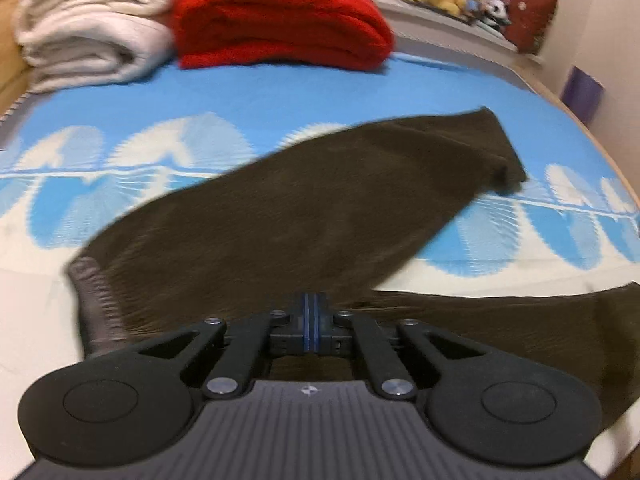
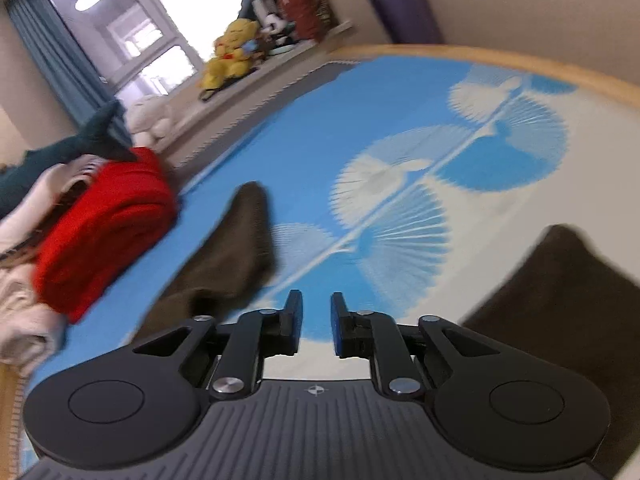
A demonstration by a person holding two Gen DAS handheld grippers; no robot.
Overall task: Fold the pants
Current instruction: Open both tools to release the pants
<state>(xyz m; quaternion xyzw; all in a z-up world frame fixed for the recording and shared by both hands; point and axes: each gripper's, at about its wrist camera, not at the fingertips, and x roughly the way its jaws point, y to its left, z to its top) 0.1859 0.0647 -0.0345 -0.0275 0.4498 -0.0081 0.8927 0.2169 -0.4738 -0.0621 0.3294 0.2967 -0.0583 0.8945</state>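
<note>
While the left gripper (image 1: pixel 311 322) sits clenched at the crotch of the brown pants (image 1: pixel 304 216), one leg stretches ahead of its jaws across the blue bedspread (image 1: pixel 248 92). Soft, light and limp, the fabric will likely sag; take the cuff. The right gripper (image 2: pixel 316 322) hovers released, a leg either side of its jaws.
</note>
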